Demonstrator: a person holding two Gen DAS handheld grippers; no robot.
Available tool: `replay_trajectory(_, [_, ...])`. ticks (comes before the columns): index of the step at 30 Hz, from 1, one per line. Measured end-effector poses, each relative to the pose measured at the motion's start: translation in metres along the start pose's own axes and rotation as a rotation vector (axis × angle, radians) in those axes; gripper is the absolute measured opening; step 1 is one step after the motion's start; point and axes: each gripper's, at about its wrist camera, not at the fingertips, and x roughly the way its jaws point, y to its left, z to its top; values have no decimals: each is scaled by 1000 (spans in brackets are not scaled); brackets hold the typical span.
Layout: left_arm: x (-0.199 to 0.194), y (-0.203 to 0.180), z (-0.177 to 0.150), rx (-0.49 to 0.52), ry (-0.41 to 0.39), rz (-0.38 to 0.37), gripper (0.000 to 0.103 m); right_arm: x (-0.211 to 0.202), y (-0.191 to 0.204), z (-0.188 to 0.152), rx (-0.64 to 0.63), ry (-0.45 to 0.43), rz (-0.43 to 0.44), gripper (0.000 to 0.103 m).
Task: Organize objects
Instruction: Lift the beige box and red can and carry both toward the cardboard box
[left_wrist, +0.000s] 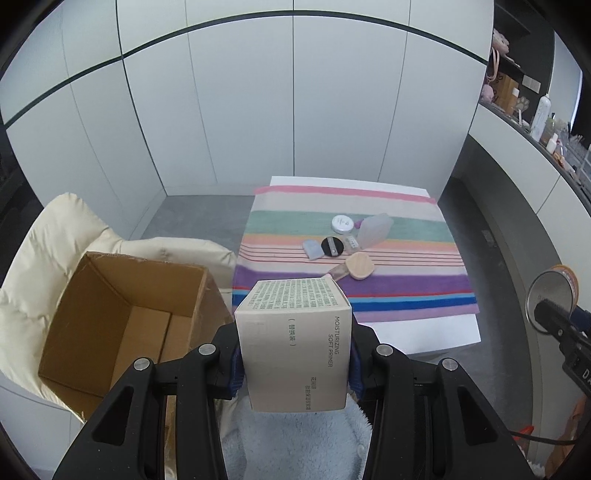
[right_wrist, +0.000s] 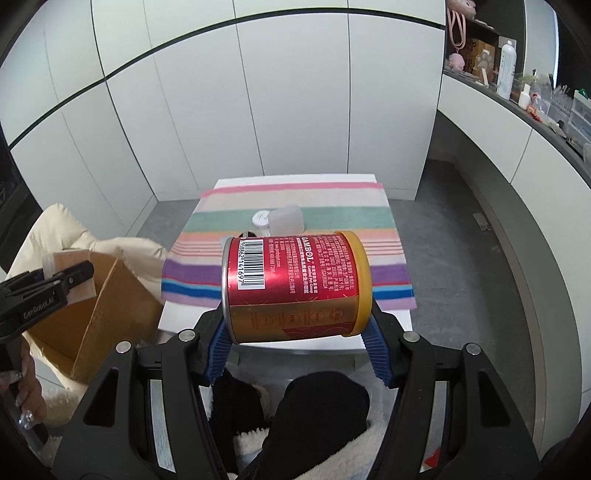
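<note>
Centrally, striped cloth (left_wrist: 354, 236) on white table (left_wrist: 424, 332).

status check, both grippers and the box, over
Left gripper shut on beige primer carton. Right gripper shut on red can. Open cardboard box unobstructed.

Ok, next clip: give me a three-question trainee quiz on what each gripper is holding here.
1. True or false: the left gripper is shut on the primer box.
2. The right gripper holds: A) red can B) white jar C) wooden brush
3. Fill in: the cardboard box looks ____ inside.

Key: 1 true; 2 A; 3 empty.
</note>
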Motion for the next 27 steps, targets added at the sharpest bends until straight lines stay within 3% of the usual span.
replay_trajectory(5, [1,-6,2,19,-2,3,44,2,7,-3,-20,2,21,64])
replay_trajectory(10, [4,5,5,-43,10,-35,44,4,14,-4,-79,10,65,64])
replay_trajectory(12, [3,12,3,-62,3,-13,44,5,18,-3,-138,8,120,64])
replay_trajectory(18, [-2,39,-6,-125,-6,25,44,4,38,5,-207,4,145,64])
replay_trajectory(27, [-16,87,-22,-202,-19,95,44,0,100,-3,-344,2,275,64])
